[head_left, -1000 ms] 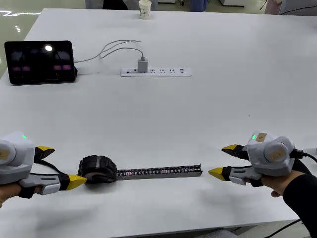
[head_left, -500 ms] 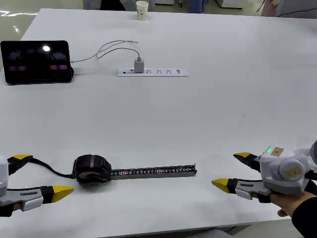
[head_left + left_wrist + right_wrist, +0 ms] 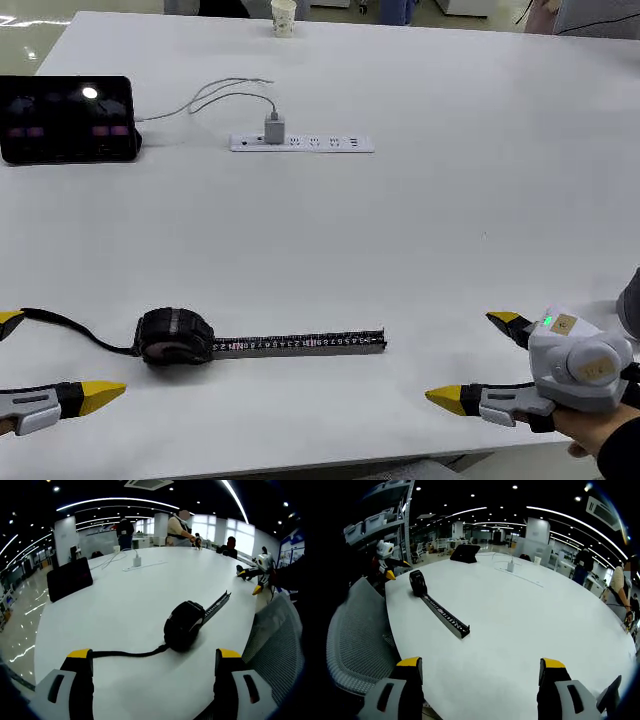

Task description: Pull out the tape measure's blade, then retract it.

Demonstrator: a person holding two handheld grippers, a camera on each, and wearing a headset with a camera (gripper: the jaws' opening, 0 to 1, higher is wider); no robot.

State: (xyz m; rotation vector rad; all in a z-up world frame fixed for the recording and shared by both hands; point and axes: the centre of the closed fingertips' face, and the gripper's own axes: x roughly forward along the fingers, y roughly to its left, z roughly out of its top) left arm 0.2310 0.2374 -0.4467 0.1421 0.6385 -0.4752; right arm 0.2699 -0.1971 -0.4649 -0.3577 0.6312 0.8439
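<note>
Left gripper (image 3: 55, 358): jaws wide apart, gripping nothing. Between them I see only bare table and the black wrist strap (image 3: 75, 328). It trails from the case toward me and touches neither jaw, as far as I can see.

Right gripper (image 3: 474, 358): jaws just as wide, empty, hovering near the front edge of the table.

The tape measure case (image 3: 175, 337) rests on the white table (image 3: 420, 220), just to the right of my left jaws. The blade (image 3: 300, 343) is out and lies along the table from the case toward the right gripper. Its hook end (image 3: 382, 340) stops well short of my right jaws.

Judgement: the pull-out looks done, so retraction is the step in hand. To do it well:
- Close the left jaws on the case body, not the strap, so the case cannot skid.
- Bring the right jaws to the hook end and pinch the blade lightly.
- Walk the blade back toward the case rather than letting it whip in.
- Keep the blade in line with the case mouth so it does not kink.

I cannot tell whether a lock is holding the blade out. If one is, it must be released first, which is awkward with jaws.

Farther out are a power strip (image 3: 300, 144) with a charger plugged in, a tablet (image 3: 65, 120) at far left and a paper cup (image 3: 284, 17) at the far edge. All are well apart from the work.
</note>
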